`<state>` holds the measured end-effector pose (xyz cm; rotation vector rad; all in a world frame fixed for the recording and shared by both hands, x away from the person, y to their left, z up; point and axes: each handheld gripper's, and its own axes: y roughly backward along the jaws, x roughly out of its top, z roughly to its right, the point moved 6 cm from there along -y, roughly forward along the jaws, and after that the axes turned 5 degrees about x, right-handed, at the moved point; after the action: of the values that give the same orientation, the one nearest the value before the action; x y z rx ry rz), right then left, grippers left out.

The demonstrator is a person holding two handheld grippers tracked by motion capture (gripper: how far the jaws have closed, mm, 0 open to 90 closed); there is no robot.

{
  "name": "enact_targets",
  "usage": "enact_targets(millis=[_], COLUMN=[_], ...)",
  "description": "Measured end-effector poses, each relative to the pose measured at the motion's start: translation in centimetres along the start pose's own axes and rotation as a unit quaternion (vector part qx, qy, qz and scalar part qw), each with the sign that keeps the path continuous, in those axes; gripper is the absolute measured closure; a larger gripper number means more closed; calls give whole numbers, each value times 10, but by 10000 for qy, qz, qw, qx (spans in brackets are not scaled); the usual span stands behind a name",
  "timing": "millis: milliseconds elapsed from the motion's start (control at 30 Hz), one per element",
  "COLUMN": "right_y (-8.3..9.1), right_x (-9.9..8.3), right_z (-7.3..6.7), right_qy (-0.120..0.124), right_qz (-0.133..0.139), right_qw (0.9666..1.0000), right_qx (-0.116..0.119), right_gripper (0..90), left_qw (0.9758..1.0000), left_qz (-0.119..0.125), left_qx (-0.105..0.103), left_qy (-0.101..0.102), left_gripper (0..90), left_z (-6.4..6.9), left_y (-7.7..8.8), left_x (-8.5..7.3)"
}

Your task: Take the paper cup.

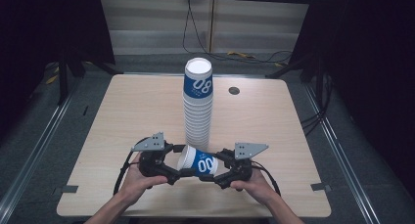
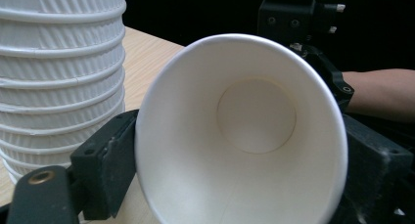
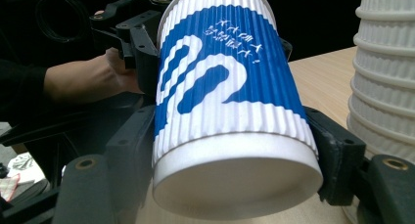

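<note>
A blue-and-white ribbed paper cup (image 1: 199, 162) lies on its side just above the table's near edge, held between both grippers. My left gripper (image 1: 183, 161) is shut on its rim end; the white open mouth of the cup (image 2: 242, 136) faces that camera, with a jaw pressing each side. My right gripper (image 1: 211, 166) is shut on the base end; the cup's bottom (image 3: 235, 180) points at its camera, clamped between both jaws. A tall stack of the same cups (image 1: 198, 104) stands just behind, with its ribbed side (image 2: 58, 67) close to the left gripper.
The light wooden table (image 1: 122, 111) has a small round grommet (image 1: 234, 90) at the back right. Cables (image 1: 254, 55) run across the floor behind it. A hand (image 3: 83, 79) grips the left gripper opposite. The stack's lower rings (image 3: 386, 72) rise at the right.
</note>
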<state>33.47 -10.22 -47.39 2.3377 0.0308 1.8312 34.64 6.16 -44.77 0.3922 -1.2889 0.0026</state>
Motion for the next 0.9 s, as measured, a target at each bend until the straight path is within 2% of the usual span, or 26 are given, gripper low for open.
enact_targets(millis=[233, 333, 433, 467, 500, 533, 633, 733, 800, 900], right_y=[0, -1, -1, -2, -2, -2, -2, -1, 1, 5], right_x=[-1, -3, -4, -4, -5, -6, -9, -10, -12, -14], right_z=[-2, -1, 1, 1, 0, 0, 1, 2, 5, 9], right_qy=[-98, -288, -442, -462, -503, -504, -575, -529, -449, -436], right_qz=[-106, -256, -398, -407, -433, -487, -605, -661, -734, -831], right_qw=[9999, 9992, 9982, 9981, 9978, 9975, 9965, 9964, 9958, 9944], right_qx=[80, 77, 84, 66, 72, 85, 38, -59, -327, -495], right_gripper=[293, 238, 217, 205, 196, 187, 162, 161, 159, 153], left_qw=[9999, 9997, 9996, 9996, 9997, 9997, 9998, 9999, 10000, 9999], left_qz=[-54, 3, -1, -11, -6, 21, 0, 1, 19, 20], left_qx=[-117, -218, -169, -189, -105, -168, -139, -74, 14, 139], left_qy=[-114, -143, -226, -199, -204, -193, -157, -109, -71, -35], left_gripper=[174, 206, 208, 208, 208, 208, 207, 205, 203, 203], left_z=[2, 3, 4, 4, 3, 3, 1, -3, -7, -13], left_y=[3, 3, 4, 5, 6, 6, 11, 18, 23, 31], left_x=[0, 0, 0, 0, 1, 1, 2, 3, 3, 4])
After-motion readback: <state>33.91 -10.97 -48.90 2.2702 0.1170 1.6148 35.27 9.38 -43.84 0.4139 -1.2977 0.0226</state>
